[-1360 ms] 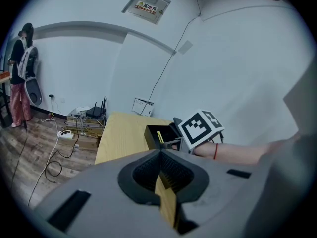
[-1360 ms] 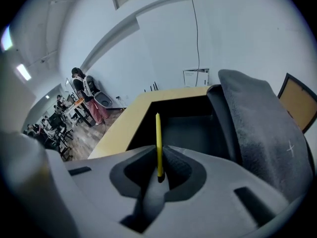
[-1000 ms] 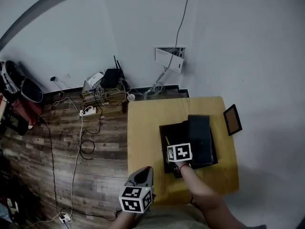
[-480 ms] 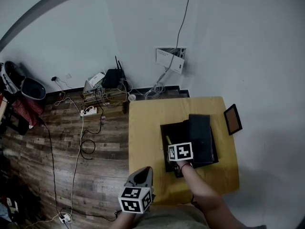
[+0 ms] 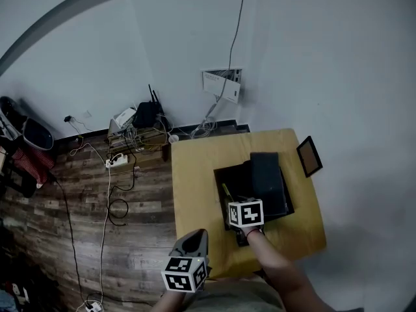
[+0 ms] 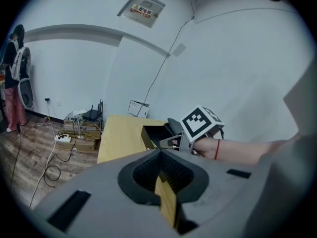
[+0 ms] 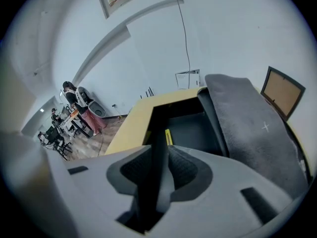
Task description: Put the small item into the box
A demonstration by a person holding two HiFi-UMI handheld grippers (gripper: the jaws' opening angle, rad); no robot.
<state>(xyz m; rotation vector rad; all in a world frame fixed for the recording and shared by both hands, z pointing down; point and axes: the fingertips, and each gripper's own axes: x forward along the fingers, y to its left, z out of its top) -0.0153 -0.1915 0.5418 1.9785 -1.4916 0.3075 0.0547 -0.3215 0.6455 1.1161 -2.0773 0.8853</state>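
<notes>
Right tongs (image 7: 159,145) poised over the near rim of the open box (image 5: 219,186), at frame centre. The jaws stood a narrow way apart with a dark strip in the gap; whether that was a thin held item or the box wall beyond could not be told. Left tongs (image 6: 161,155), closed and empty, hung off the lower-left corner of the surface (image 5: 195,187). A slim yellow piece (image 7: 168,137), possibly the small item, lay inside along the box's left wall.

Any release is best made low inside the cavity, clear of the rim and the lid (image 7: 252,128).

The box was black, rigid and rectangular, the lid matte grey and felt-like, and the surface pale smooth wood.
</notes>
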